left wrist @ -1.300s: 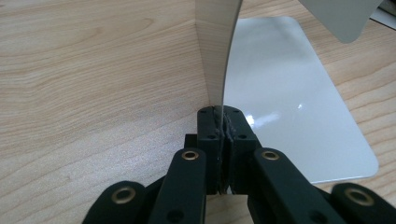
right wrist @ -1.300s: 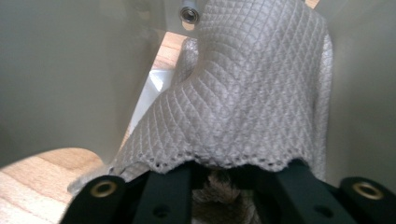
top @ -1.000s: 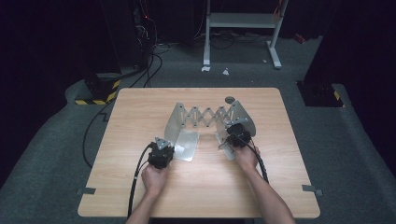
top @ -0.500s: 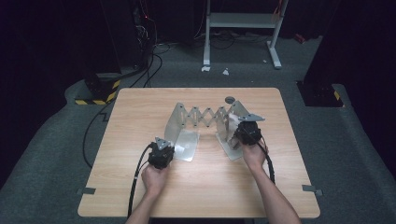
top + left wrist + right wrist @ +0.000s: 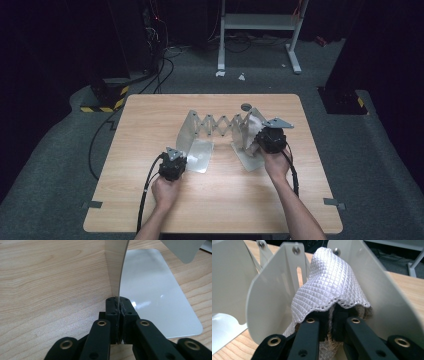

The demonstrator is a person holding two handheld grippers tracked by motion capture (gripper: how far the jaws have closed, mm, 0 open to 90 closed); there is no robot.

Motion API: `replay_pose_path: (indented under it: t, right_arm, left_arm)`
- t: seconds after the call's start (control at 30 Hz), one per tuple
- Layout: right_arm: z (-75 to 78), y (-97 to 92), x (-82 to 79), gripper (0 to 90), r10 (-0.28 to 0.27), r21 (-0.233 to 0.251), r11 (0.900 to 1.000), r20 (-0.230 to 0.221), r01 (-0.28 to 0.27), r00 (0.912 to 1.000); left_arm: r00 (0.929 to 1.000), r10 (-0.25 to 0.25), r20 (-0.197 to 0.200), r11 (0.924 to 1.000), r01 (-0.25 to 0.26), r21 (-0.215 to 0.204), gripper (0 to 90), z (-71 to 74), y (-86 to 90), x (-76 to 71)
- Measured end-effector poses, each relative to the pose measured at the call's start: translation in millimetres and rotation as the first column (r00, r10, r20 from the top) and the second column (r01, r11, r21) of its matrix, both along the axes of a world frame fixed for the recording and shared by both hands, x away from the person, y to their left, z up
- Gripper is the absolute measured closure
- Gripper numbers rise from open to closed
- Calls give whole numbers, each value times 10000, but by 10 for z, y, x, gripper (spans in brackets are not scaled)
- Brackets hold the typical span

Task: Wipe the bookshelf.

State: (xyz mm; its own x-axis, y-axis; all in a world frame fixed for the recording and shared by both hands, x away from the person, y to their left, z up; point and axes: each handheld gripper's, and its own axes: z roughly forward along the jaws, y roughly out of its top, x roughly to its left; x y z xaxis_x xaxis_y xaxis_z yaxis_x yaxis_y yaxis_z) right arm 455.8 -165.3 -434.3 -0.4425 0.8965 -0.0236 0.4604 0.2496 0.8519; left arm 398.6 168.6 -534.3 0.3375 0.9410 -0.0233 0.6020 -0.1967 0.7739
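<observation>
Pale wood: tabletop (image 5: pixel 210 210), grain running side to side, near edge toward the person, dark carpet all round.
Left tongs (image 5: pixel 176 161): near the middle of the tabletop, slightly toward the near-left corner, held from below by the left hand (image 5: pixel 165 190); in the left gripper view (image 5: pixel 119 302) pressed together on the thin upright edge of the rack's left end plate.
Left end plate (image 5: pixel 116 265): grey-white sheet metal, standing upright, its flat foot (image 5: pixel 155 302) lying on the wood just beside the tongs.
Right tongs (image 5: pixel 263 142): right of centre, nearer the right edge, held by the right hand (image 5: pixel 276 165), grey three-cornered plate on top; in the right gripper view (image 5: pixel 331 315) pinching a white quilted cloth.
Cloth (image 5: pixel 329 282): white, diamond-textured, draped over the tong tips in a peak, sitting between two upright plates of the rack; in the high view (image 5: pixel 250 131) a pale bunch at the rack's right end.
Rack (image 5: pixel 220 125): expanding metal book rack, scissor lattice stretched between the two end plates, across the middle of the tabletop.
Small round dark object (image 5: pixel 246 106): beyond the rack, near the far edge, apart from it; too small to identify.
Beyond the far edge: white metal frame (image 5: pixel 257 22) on the floor, black-and-yellow striped block (image 5: pixel 107 97) off the far-left corner.
</observation>
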Motion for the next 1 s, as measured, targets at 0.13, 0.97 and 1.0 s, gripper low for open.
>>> replay_pose_path:
  t: [0.13, 0.97, 1.0]
  right_arm:
    - [34, -11, -18, 858, 38, 60, 10000, 70, -38, 10000]
    - [-415, -101, -107, 857, -74, 142, 9999, -817, 86, 9966]
    - [-442, -107, -115, 858, -69, 147, 9999, -863, 82, 9962]
  left_arm:
    - [10000, 1, -7, 10000, -1, -1, 862, 0, 0, 0]
    - [10000, 11, 16, 10000, -11, 16, 861, 0, -3, -1]
    - [10000, 11, 15, 10000, -11, 13, 861, 0, -3, -1]
